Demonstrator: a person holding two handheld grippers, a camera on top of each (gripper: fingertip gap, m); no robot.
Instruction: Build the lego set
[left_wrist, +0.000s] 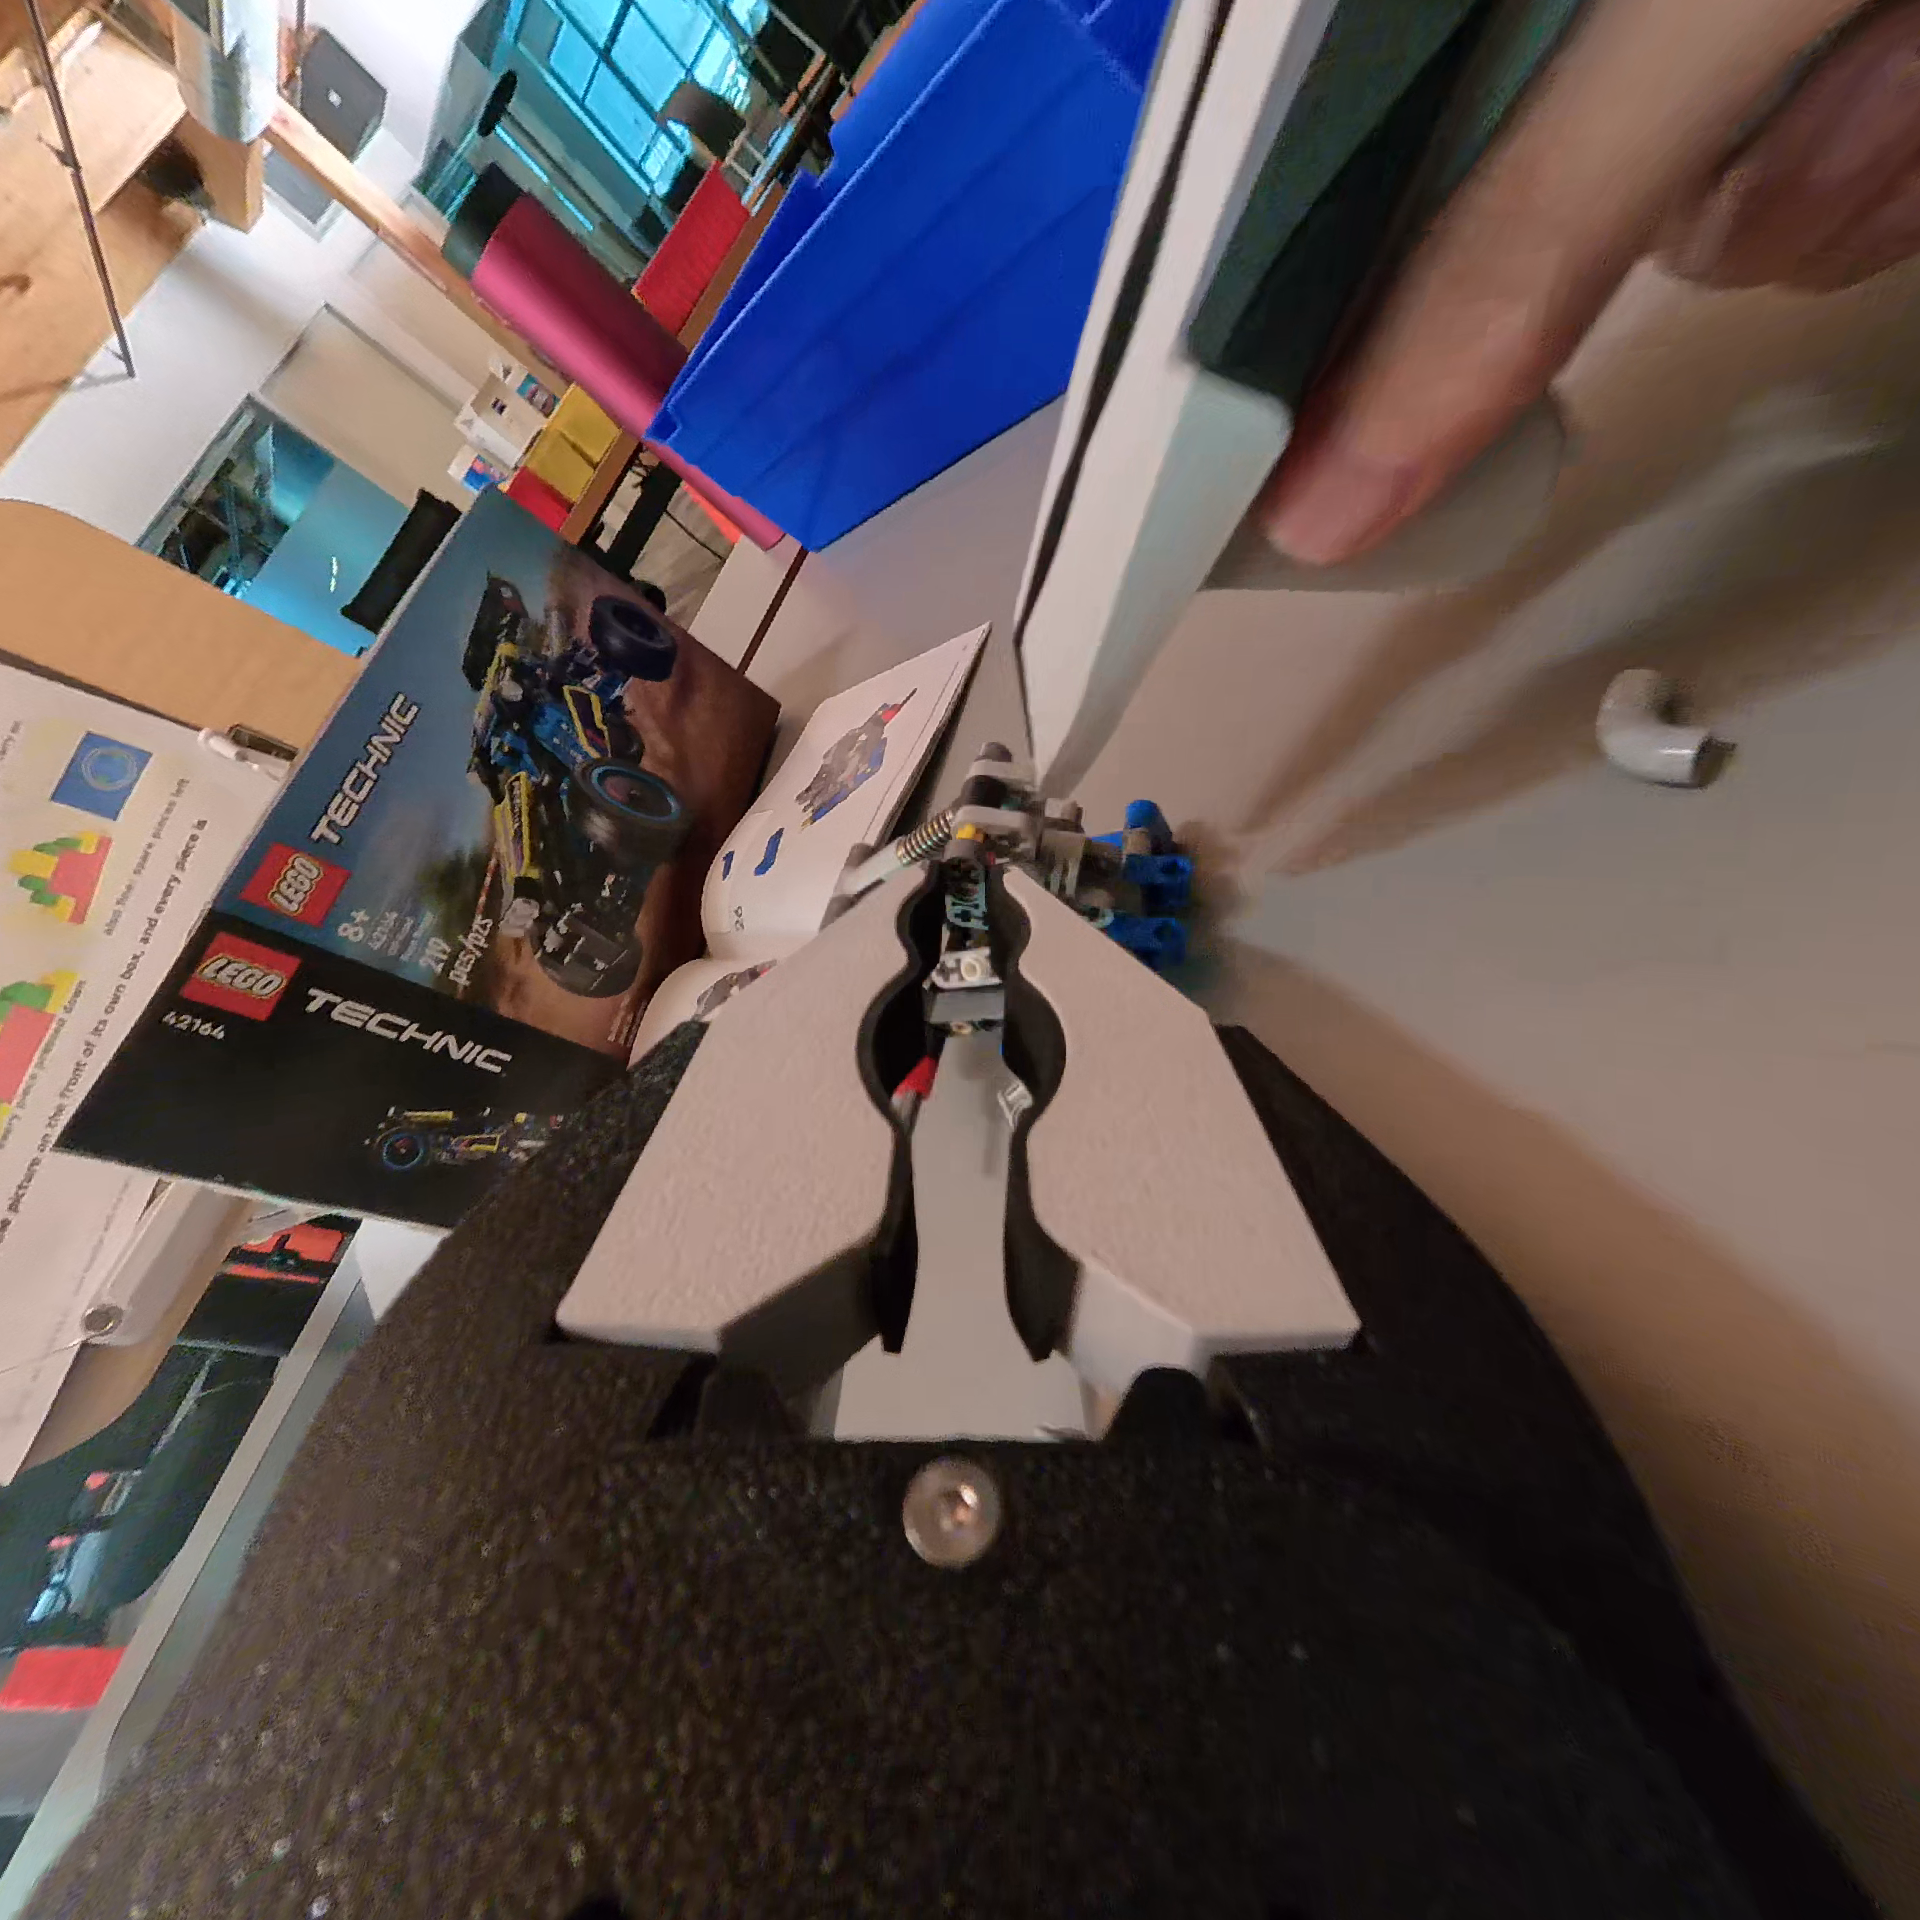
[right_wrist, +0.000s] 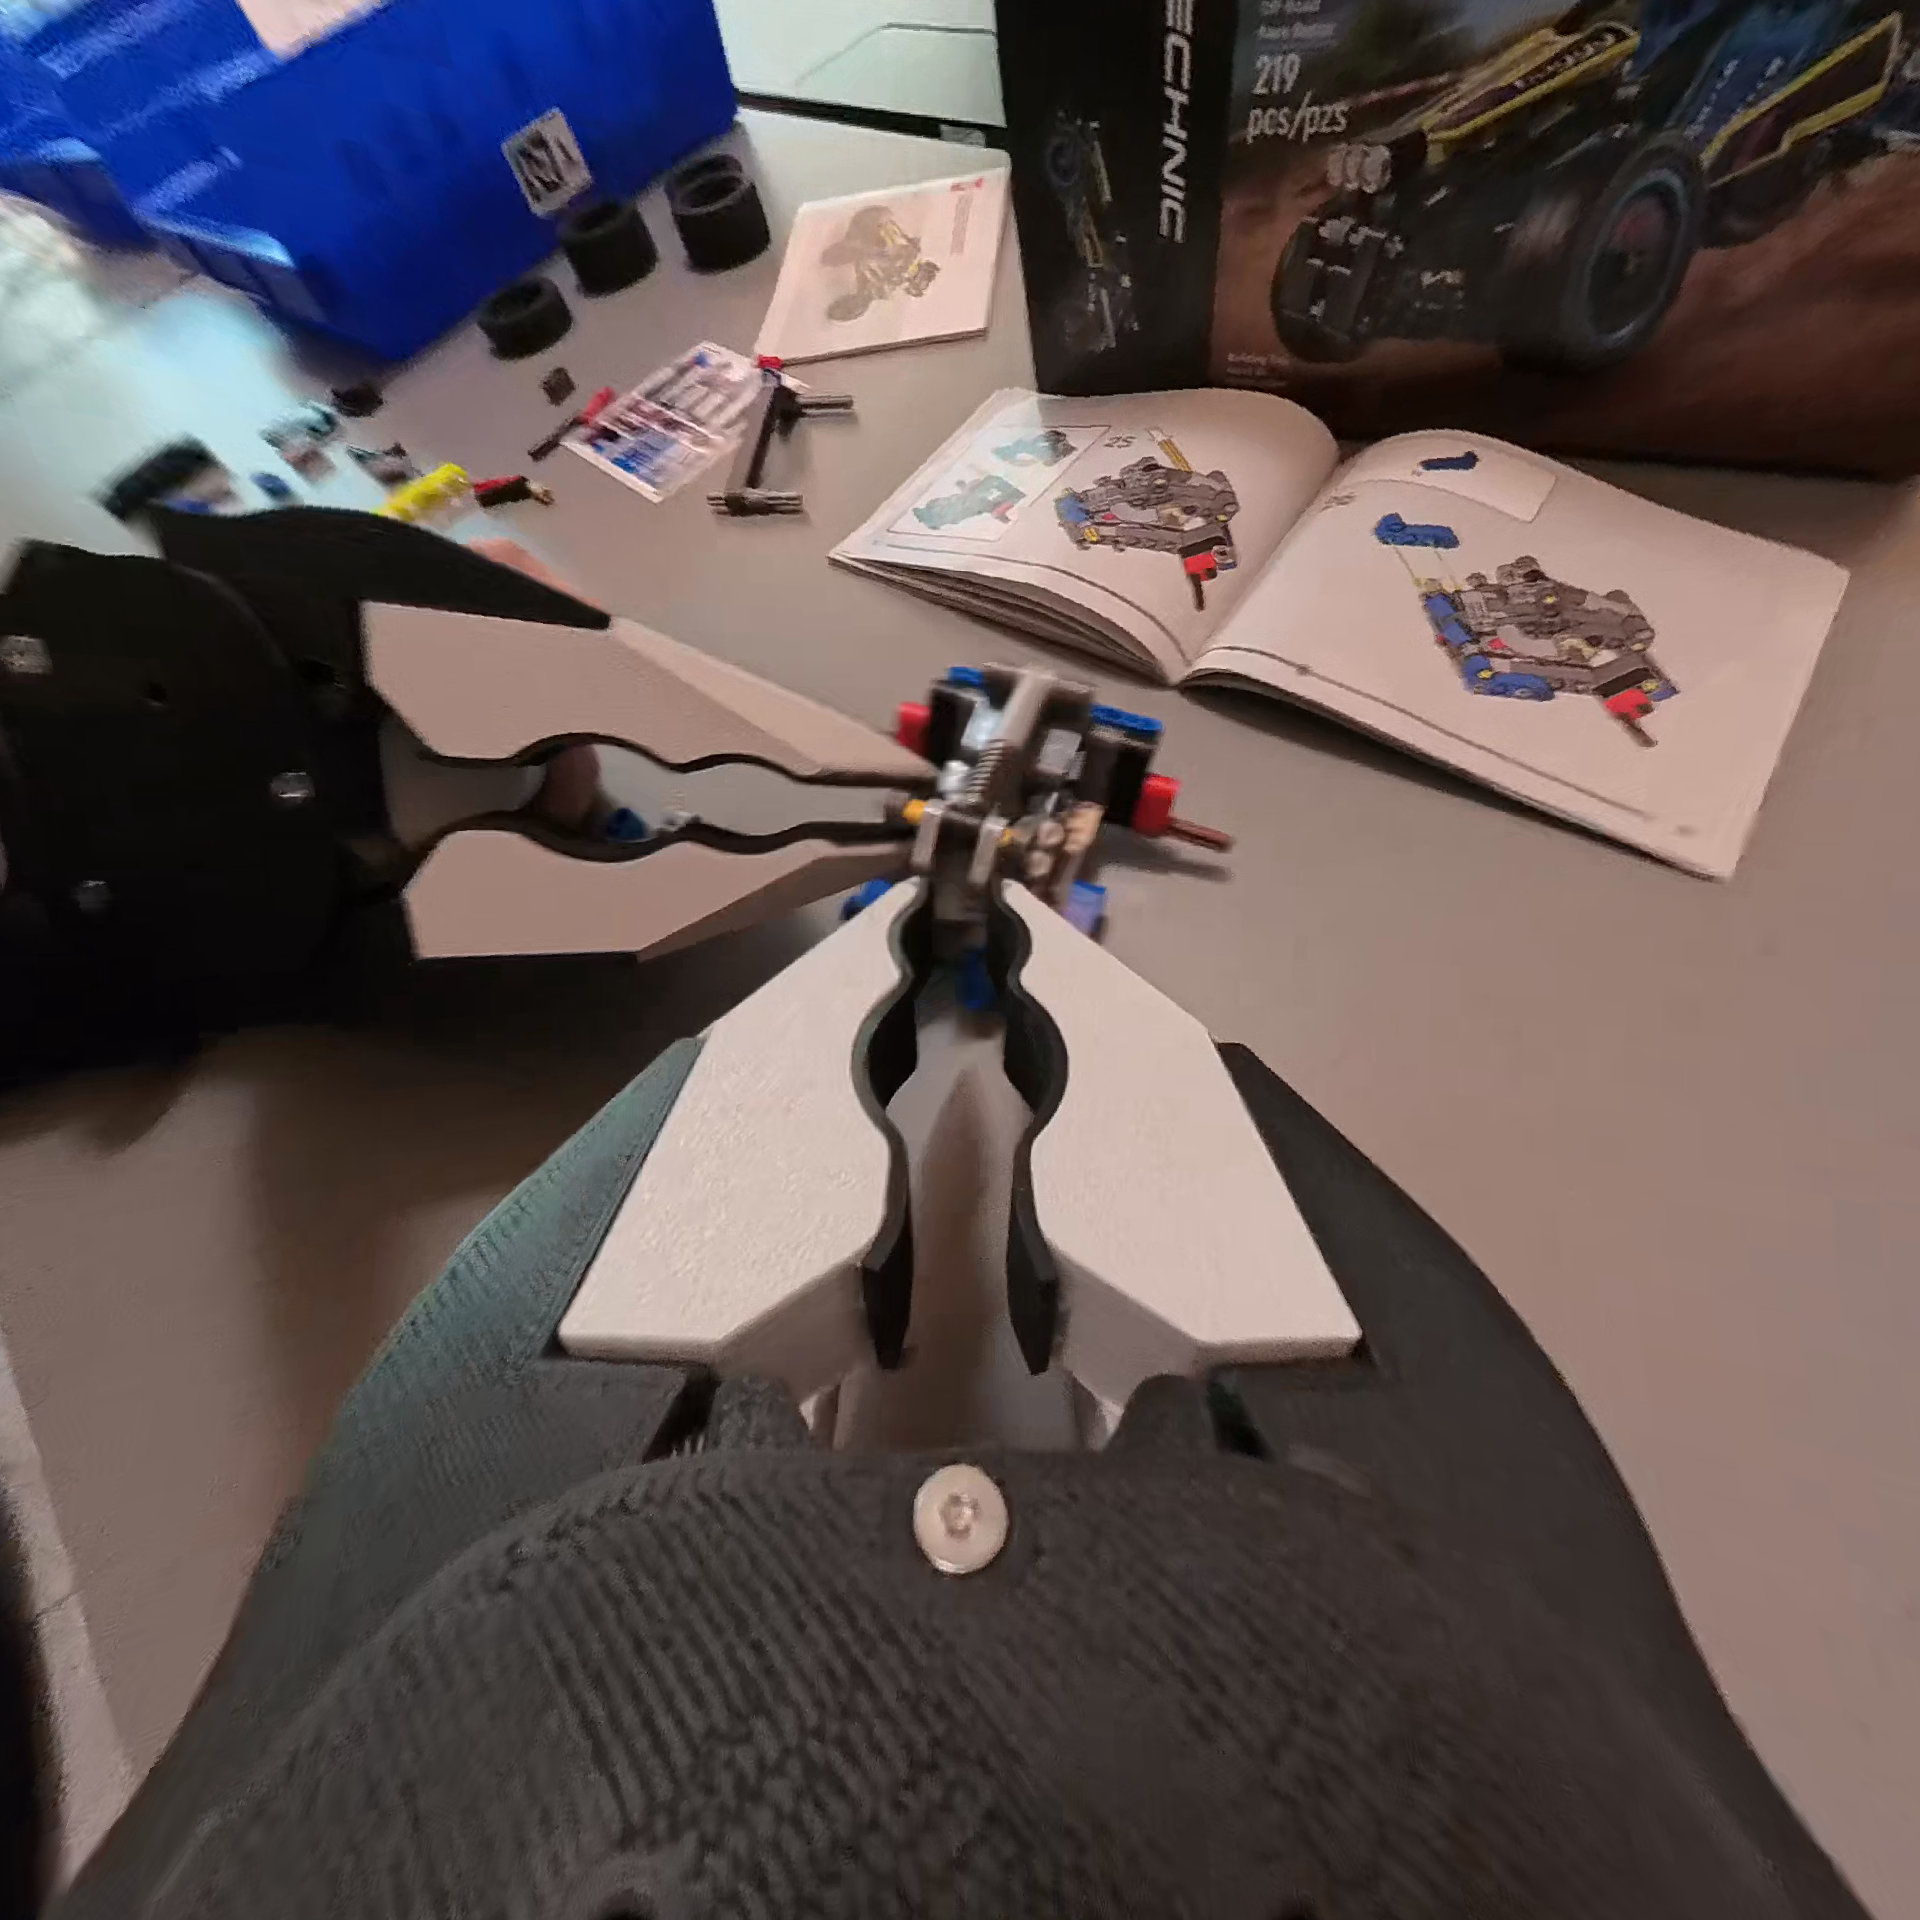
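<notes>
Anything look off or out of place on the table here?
Nothing damaged or spilled. Both the left gripper and the right gripper clamp the half-built brick chassis above the table. One small grey elbow piece lies alone, apart from the loose parts near the blue bin.

- We see the brick assembly (right_wrist: 1023, 774) mostly grey and black, with blue beams, red pegs, a small yellow pin and a silvery spring.
- Our two grippers, left gripper (right_wrist: 914, 805) and right gripper (right_wrist: 961, 914), have pale grey fingers with black inner lining on black textured bodies.
- The table (right_wrist: 1455, 1039) is plain grey-beige.
- The open booklet (right_wrist: 1351, 582) has white pages with grey, blue and red drawings.
- The box (left_wrist: 436, 883) is black and blue with a red square logo and a blue-yellow buggy over brown ground.
- The bins (left_wrist: 904, 301) are bright blue.
- The tyres (right_wrist: 665, 229) are black.
</notes>
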